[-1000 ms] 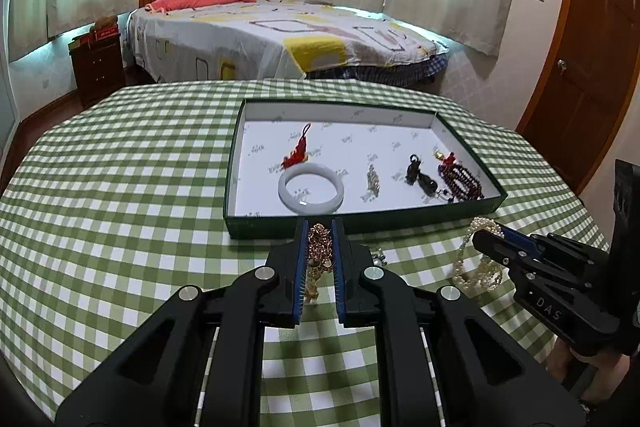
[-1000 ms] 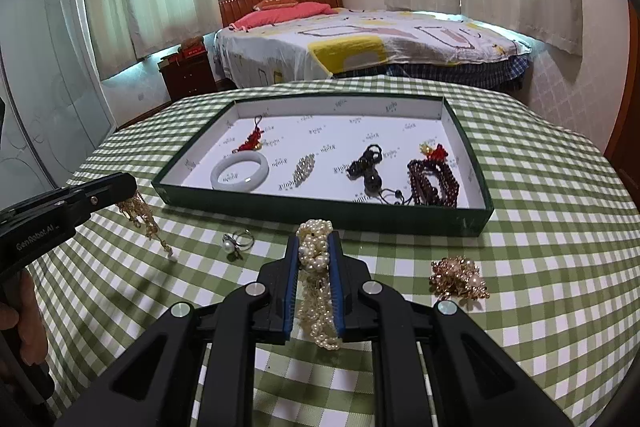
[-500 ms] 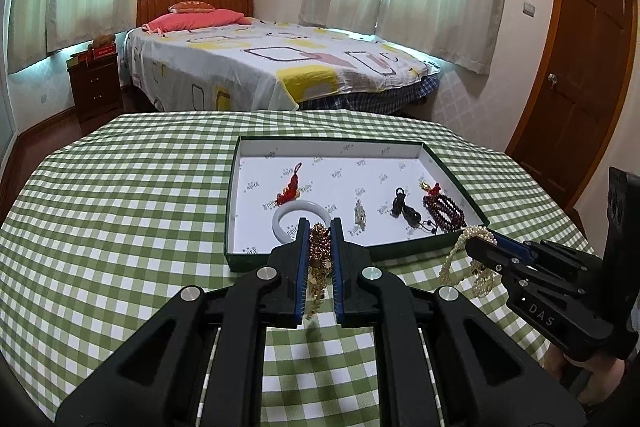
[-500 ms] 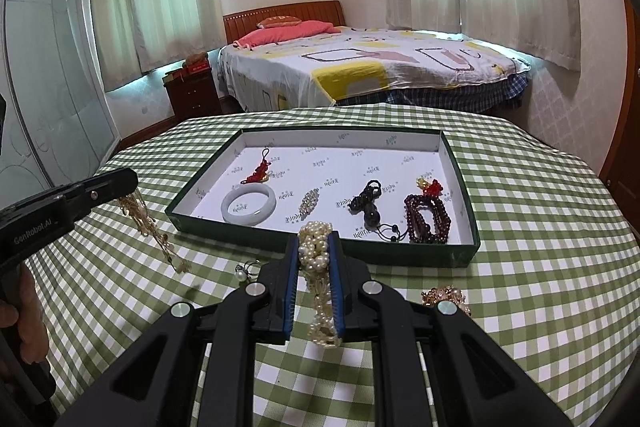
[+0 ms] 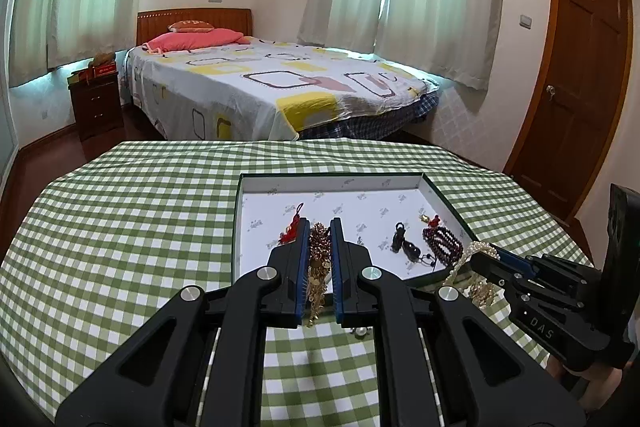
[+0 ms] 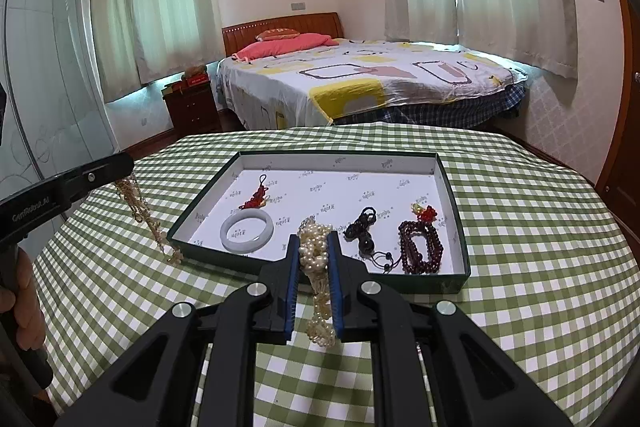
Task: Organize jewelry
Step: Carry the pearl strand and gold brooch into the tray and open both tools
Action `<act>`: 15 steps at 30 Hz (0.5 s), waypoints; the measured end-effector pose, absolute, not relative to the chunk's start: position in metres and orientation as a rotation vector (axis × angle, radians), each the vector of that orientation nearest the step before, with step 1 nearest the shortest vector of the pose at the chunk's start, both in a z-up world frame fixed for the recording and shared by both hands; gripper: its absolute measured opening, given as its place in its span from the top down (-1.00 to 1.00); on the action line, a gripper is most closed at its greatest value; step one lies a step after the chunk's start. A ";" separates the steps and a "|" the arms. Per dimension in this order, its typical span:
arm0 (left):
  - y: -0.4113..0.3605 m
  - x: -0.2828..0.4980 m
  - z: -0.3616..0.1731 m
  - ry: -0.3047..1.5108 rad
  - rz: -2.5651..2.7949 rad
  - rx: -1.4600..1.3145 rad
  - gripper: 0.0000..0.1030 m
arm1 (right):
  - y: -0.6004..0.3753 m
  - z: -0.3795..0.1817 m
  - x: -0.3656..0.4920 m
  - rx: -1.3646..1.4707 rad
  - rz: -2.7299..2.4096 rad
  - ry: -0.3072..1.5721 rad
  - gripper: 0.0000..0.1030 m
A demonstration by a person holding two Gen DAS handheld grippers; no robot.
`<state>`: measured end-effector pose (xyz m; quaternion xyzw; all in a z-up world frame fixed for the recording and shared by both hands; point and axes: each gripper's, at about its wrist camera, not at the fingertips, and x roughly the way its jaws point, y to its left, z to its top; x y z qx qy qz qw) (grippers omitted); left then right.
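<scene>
My left gripper [image 5: 320, 227] is shut on a gold chain necklace [image 5: 318, 267] that dangles above the table in front of the green tray [image 5: 236, 227]. My right gripper [image 6: 314, 239] is shut on a pearl necklace [image 6: 318, 291], held above the tray's near wall [image 6: 424, 283]. The tray holds a white bangle [image 6: 247, 230], a red knot charm [image 6: 256, 199], a black bead cord [image 6: 362, 227] and dark red beads [image 6: 420, 247]. The right gripper also shows in the left wrist view [image 5: 486, 257], and the left gripper in the right wrist view [image 6: 124, 167].
The round table has a green checked cloth [image 6: 540, 267]. A small pearl ring [image 5: 360, 331] lies on the cloth under the left gripper. A gold brooch [image 5: 482, 291] lies near the tray's right corner. A bed [image 5: 260, 87] stands behind.
Both grippers have risen with their necklaces, lifting them off the cloth, and moved toward the tray.
</scene>
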<state>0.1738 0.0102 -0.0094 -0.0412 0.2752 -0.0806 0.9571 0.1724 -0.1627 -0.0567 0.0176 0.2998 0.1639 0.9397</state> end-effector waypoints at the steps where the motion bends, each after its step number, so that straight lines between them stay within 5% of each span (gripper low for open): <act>1: 0.009 0.176 -0.008 0.555 -0.167 -0.083 0.80 | -0.163 -0.055 0.173 0.037 0.333 0.608 0.73; 15: -0.019 0.226 0.013 0.505 -0.228 -0.088 0.80 | -0.178 -0.020 0.220 0.044 0.311 0.517 0.73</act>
